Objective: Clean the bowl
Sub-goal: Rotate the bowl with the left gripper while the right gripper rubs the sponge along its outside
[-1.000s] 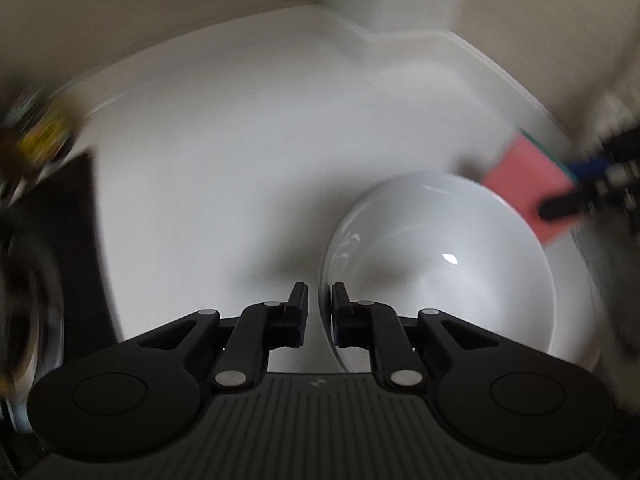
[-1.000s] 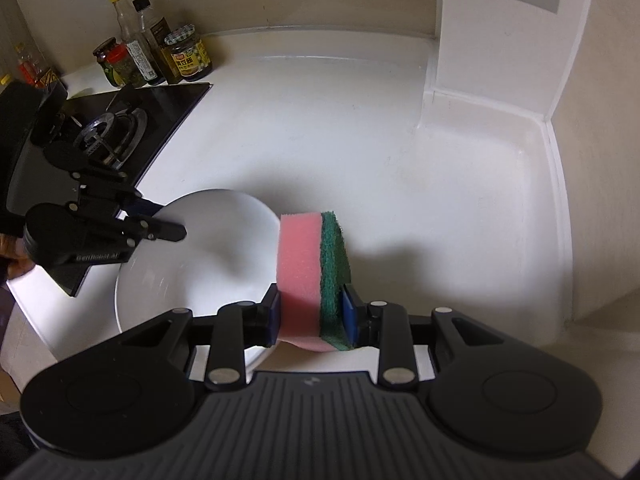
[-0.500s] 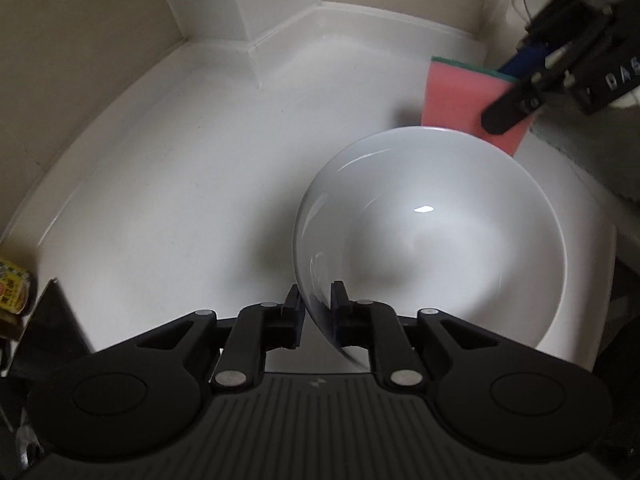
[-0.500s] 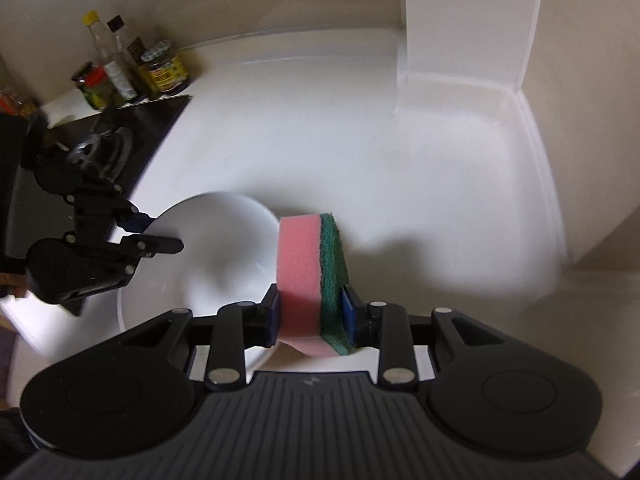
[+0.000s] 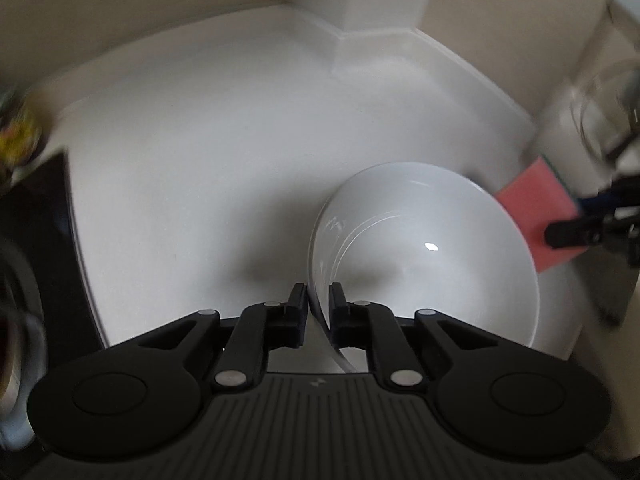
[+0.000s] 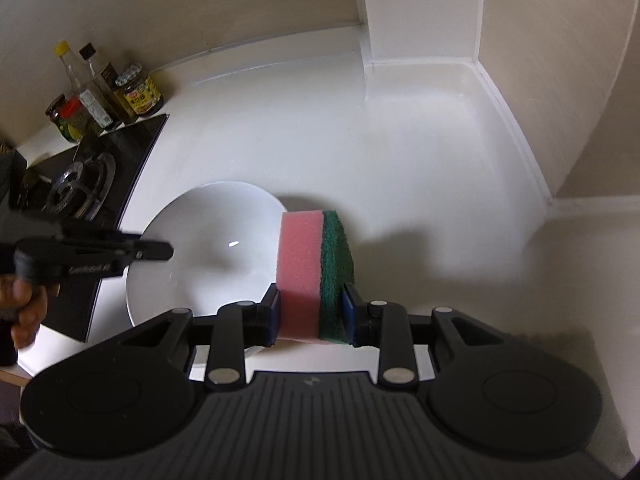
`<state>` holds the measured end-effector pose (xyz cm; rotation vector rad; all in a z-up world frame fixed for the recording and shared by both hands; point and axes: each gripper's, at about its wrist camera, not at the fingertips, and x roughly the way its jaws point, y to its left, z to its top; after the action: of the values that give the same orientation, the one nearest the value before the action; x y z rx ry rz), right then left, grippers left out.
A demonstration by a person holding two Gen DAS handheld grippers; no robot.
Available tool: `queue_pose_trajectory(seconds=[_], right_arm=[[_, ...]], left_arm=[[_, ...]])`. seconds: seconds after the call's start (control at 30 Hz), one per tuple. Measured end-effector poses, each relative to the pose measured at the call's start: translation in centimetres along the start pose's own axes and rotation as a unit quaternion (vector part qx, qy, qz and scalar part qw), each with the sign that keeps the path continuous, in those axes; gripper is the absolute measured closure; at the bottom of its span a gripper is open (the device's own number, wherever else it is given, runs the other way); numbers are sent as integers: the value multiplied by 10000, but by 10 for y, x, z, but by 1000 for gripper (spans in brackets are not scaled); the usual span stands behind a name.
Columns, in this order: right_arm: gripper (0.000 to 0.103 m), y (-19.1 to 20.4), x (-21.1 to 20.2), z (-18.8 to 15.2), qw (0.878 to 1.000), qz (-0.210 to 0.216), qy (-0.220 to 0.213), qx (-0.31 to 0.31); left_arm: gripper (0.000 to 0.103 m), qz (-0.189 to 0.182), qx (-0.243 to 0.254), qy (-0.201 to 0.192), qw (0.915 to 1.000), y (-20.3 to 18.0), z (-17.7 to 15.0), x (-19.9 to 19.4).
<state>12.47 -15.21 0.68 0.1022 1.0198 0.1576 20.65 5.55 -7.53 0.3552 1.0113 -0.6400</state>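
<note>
The white bowl [image 5: 424, 264] sits on the counter [image 5: 208, 184], its near rim between the closing left gripper [image 5: 319, 300] jaws. The right gripper [image 6: 311, 312] clamps a sponge [image 6: 314, 264] just beside the bowl. Jars [image 5: 16, 140] beyond are blurred.

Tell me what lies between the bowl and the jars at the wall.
The black stove and bare white counter lie between the bowl and jars, in the right wrist view.

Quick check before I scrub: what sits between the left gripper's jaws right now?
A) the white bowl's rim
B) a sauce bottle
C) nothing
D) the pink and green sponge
A: the left gripper straddles the near rim of the white bowl as its jaws close; the sponge is clamped in the right gripper.
</note>
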Motion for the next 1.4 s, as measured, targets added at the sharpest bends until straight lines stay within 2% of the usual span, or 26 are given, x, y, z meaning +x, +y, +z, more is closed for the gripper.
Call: queue_pose_trajectory(seconds=[0.03, 0.1, 0.13, 0.2, 0.27, 0.33, 0.4, 0.47, 0.57, 0.67, 0.77, 0.87, 0.93, 0.97, 1.0, 1.1, 1.17, 1.23, 1.3, 1.4], right_arm=[[76, 1, 0, 0, 10000, -3, 7, 2], [76, 2, 0, 1, 10000, -72, -21, 17], [76, 1, 1, 2, 9999, -97, -43, 75], [76, -1, 2, 3, 9997, -145, -100, 173], [76, -3, 3, 5, 9995, -167, -155, 212], [76, -8, 4, 6, 9989, -117, -219, 399], [76, -8, 5, 6, 9989, -99, -207, 413], [76, -9, 4, 4, 9983, 1, -211, 537], [76, -9, 3, -2, 9977, 180, -196, 623], [76, -9, 2, -4, 9984, 341, -121, 425], [76, -14, 4, 3, 9986, 520, 42, 127], [77, -23, 10, 17, 9983, 574, 30, -64], [76, -28, 12, 23, 9984, 557, -22, -48], [76, -30, 13, 26, 9986, 516, -55, -36], [76, -30, 13, 26, 9988, 489, -73, -44], [76, -37, 10, 20, 9980, 614, -142, 83], [76, -45, 6, 15, 9967, 719, -166, 351], [76, -50, 3, 6, 9954, 779, -205, 518], [76, -50, 0, -1, 9947, 800, -234, 597], [76, -43, -4, -6, 9954, 749, -218, 549]], left_arm=[[91, 82, 678, 28, 9977, -9, 4, 3], [90, 72, 1489, 120, 9888, -17, 10, 7], [90, 1, 1671, 160, 9858, -18, 14, 9], [90, -142, 1721, 158, 9848, -14, 18, 12], [90, -342, 1377, 138, 9898, -4, 20, 14], [90, -415, 668, 127, 9968, 5, 17, 9], [88, -369, -52, 49, 9993, 12, 8, 1], [88, -199, -762, -132, 9968, 16, -6, -8], [89, -33, -1217, -148, 9925, 11, -20, -15], [92, 219, -984, -92, 9949, 5, -18, -11], [93, 365, -8, -3, 9993, -4, 1, 0], [92, 48, 945, 31, 9955, -9, 17, 11], [93, -123, 1241, 62, 9922, -13, 25, 16], [93, -164, 1269, 80, 9917, -14, 29, 18], [92, -138, 1076, 89, 9941, -12, 32, 18], [89, 97, 127, 60, 9999, -6, 32, 13], [89, 233, -468, 7, 9986, -6, 21, 6], [89, 307, -761, -30, 9966, -8, 14, 5], [90, 375, -844, -62, 9957, -11, 10, 5], [95, 339, -482, 15, 9983, -14, 15, 19]])
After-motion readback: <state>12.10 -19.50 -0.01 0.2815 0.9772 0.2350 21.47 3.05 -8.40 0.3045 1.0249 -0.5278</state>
